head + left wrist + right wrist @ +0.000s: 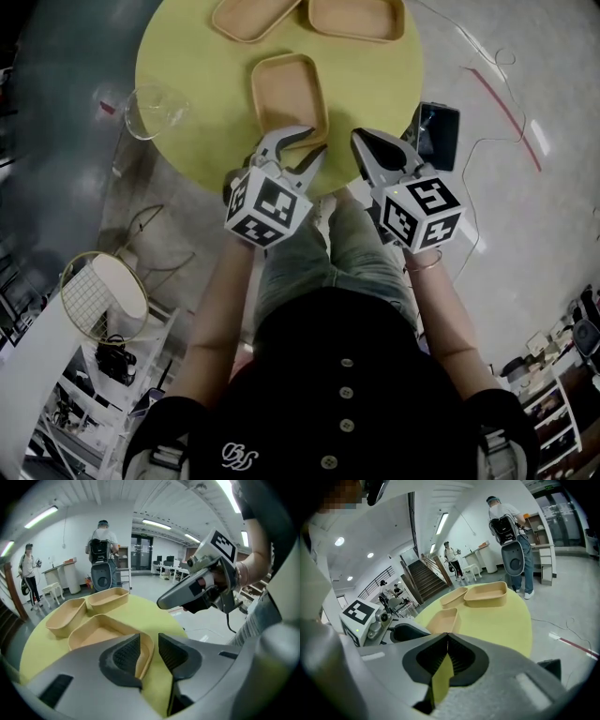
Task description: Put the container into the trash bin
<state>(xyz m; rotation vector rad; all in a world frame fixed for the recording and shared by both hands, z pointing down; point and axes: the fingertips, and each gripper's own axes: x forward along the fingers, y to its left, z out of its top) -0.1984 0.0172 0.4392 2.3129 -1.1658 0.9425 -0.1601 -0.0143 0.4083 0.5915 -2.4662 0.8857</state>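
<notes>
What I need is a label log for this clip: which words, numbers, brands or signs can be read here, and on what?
No text here reads clearly.
Shirt: a white curly emblem, perhaps two letters, too stylised to read.
Left marker cube and right marker cube: black-and-white square patterns, no letters or numbers.
Containers: plain, no print.

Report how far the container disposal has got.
Done: nothing is binned; the nearest container and two other containers sit on the yellow table. In hand: the left gripper, open, straddles its near rim without clamping; the right gripper is shut and empty. Left: close, lift, carry it to the wire basket, seemingly the bin.
</notes>
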